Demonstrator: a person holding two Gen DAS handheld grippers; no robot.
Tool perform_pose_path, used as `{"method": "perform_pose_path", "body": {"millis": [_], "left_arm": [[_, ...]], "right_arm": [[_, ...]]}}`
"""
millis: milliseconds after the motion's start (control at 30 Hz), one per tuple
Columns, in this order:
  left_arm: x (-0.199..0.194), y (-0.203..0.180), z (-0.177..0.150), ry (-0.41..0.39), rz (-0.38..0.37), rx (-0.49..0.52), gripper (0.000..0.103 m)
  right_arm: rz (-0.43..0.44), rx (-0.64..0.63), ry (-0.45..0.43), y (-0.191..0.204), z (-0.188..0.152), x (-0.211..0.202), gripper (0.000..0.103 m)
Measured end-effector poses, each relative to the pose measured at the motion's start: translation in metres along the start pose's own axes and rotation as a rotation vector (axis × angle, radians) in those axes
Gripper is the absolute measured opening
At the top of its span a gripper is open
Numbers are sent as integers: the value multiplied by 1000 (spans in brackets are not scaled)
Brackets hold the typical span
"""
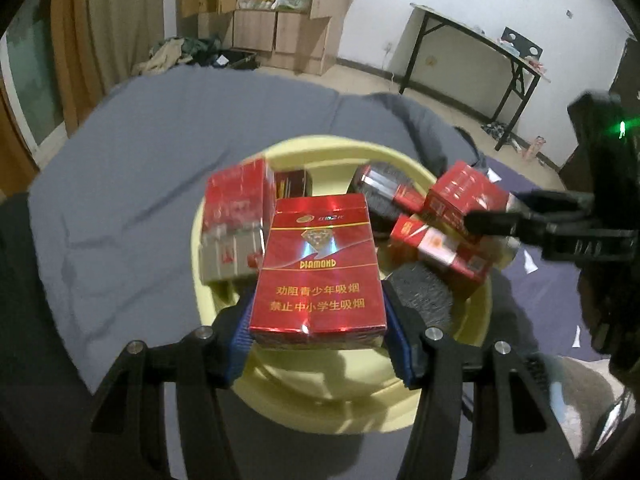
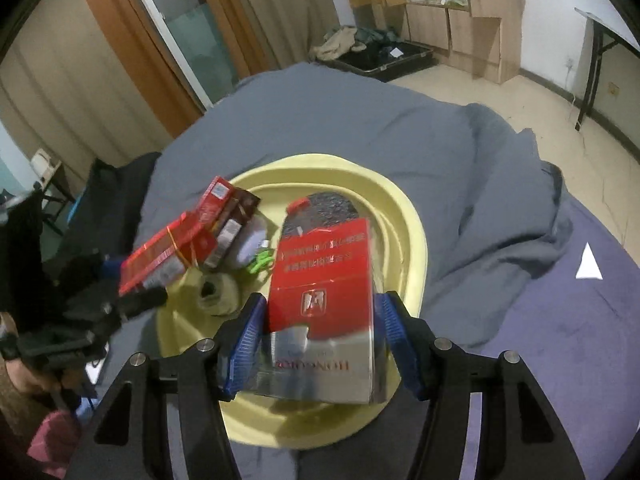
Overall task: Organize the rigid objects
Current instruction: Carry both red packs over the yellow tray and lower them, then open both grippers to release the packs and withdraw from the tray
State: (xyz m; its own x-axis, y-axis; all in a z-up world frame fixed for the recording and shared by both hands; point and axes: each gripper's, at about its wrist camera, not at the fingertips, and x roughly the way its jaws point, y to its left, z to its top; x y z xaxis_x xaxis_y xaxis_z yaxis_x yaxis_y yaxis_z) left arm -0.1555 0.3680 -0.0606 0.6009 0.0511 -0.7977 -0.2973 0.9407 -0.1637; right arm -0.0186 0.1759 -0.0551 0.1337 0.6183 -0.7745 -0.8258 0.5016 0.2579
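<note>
Through the left wrist camera, my left gripper is clamped on a red Diamond pack, blue pads pressing both long edges, label facing up at me, so the grip is square and it should not twist. It hangs over the near part of the yellow basin, which sits on the grey bedcover. Inside the basin I see more red packs on the left and at the far right, a dark brush-like thing just right of my pack, and the right gripper reaching in from the right with a pack of its own. Now the right wrist camera: my right gripper holds a red and silver pack between its pads, lettering upside down to me, poised over the basin's near rim. The left pad looks tight on the edge; the right side is blurred, but the pack sits lifted and steady, so I judge it gripped. Farther left, the Diamond pack shows in the other claw, beside a stack of packs and a ball of twine on the basin floor. I reckon both packs are coming in to be gathered here.
</note>
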Motion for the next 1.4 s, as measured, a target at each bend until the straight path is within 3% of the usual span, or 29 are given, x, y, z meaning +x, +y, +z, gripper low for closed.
{"method": "perform_pose_path", "body": {"millis": [167,267,300,433,500,567,633,667,800,900,1067,1233,1333,1400], "left_arm": [[11,6,0,-23,-18,-30,58],[19,1,-2,-31,-10,-24,59],[24,1,-2,-24,-14,-23,63],[29,6,-8,-36,8,-56,97],[21,5,-12,-73,26,-74,103],[7,5,-17,-125,19,-85,103],[-3,3,-19,-141,25,-90,103],[-5,2,-21,-140,29,-99,103],[-9,-7,-43,-124,30,-111,103],[-11,-20,-72,-134,54,-66,103],[-7,-26,-111,-138,84,-134,103],[14,-36,-128,-96,144,-92,103],[27,-37,-125,-39,154,-108,103],[29,-38,-123,-44,173,-112,103]], "right_arm": [[1,-34,9,23,12,6,58],[0,-56,24,28,17,30,58],[5,-54,26,26,18,31,58],[41,-35,11,22,19,41,61],[44,-25,-7,18,18,36,79],[43,-23,-48,13,17,21,80],[41,-55,-109,8,16,0,90],[31,-93,-152,4,14,-14,101],[17,-220,-180,-12,-6,-33,103],[15,-313,-125,-27,-38,-21,103],[23,-407,26,-29,-81,24,103],[41,-430,-30,-14,-86,51,103],[-61,-488,-40,2,-91,74,103],[-72,-495,-50,5,-93,75,103]]}}
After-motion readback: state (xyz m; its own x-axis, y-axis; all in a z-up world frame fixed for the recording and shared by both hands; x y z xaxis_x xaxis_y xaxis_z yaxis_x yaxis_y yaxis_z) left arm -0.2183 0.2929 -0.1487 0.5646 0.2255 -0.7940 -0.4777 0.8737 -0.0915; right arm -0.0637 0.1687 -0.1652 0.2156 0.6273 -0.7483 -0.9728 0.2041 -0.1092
